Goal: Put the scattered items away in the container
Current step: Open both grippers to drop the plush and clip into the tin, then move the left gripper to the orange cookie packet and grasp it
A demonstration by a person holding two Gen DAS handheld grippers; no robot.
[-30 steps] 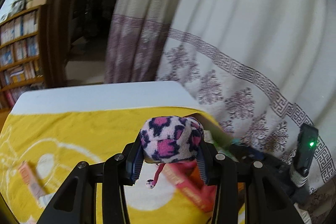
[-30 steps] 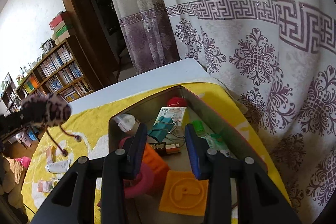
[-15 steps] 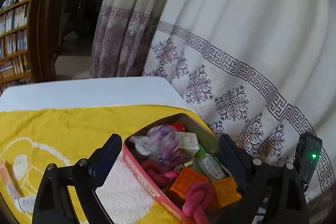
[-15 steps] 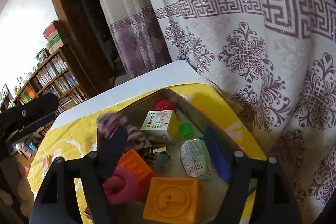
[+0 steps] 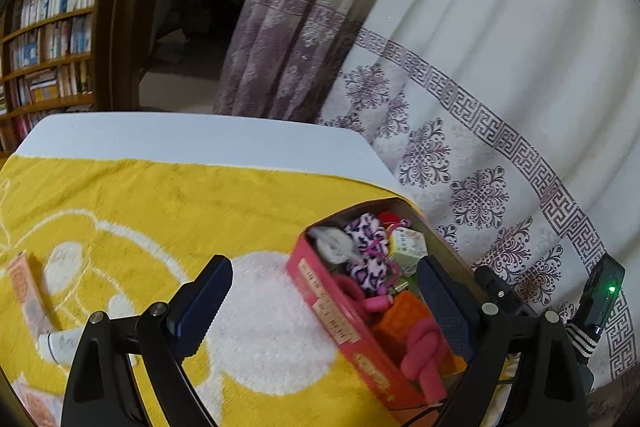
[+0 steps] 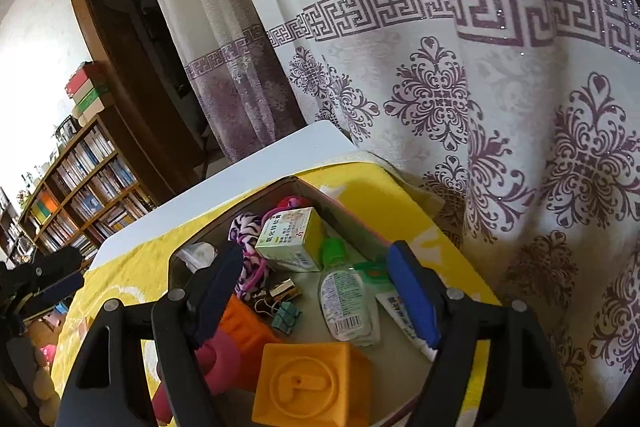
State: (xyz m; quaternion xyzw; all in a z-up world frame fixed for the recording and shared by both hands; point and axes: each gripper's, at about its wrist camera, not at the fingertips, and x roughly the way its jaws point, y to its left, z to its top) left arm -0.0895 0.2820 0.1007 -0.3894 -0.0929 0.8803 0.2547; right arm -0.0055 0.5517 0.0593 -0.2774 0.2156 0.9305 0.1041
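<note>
A red tin box (image 5: pixel 336 311) stands on the yellow towel (image 5: pixel 160 219) at the table's right end. Inside it lie a pink leopard-print plush (image 5: pixel 368 239), a knotted pink rope (image 5: pixel 424 351), orange blocks (image 6: pixel 312 383), a green-capped bottle (image 6: pixel 348 303), a green-and-white carton (image 6: pixel 292 239), binder clips (image 6: pixel 280 311) and a tube (image 6: pixel 404 319). My left gripper (image 5: pixel 324 291) is open wide and holds nothing; its right finger hangs over the box, its left finger over the towel. My right gripper (image 6: pixel 316 279) is open above the box's contents, with nothing gripped.
On the towel at far left lie a white tube (image 5: pixel 60 343) and an orange packet (image 5: pixel 24 291). A patterned curtain (image 5: pixel 480 147) hangs right behind the table's edge. A bookshelf (image 6: pixel 80 195) and a dark doorway stand beyond the table.
My left gripper opened and let go of the leopard plush, which now lies in the box; that gripper then sank and shifted left. My right gripper's jaws widened over the box.
</note>
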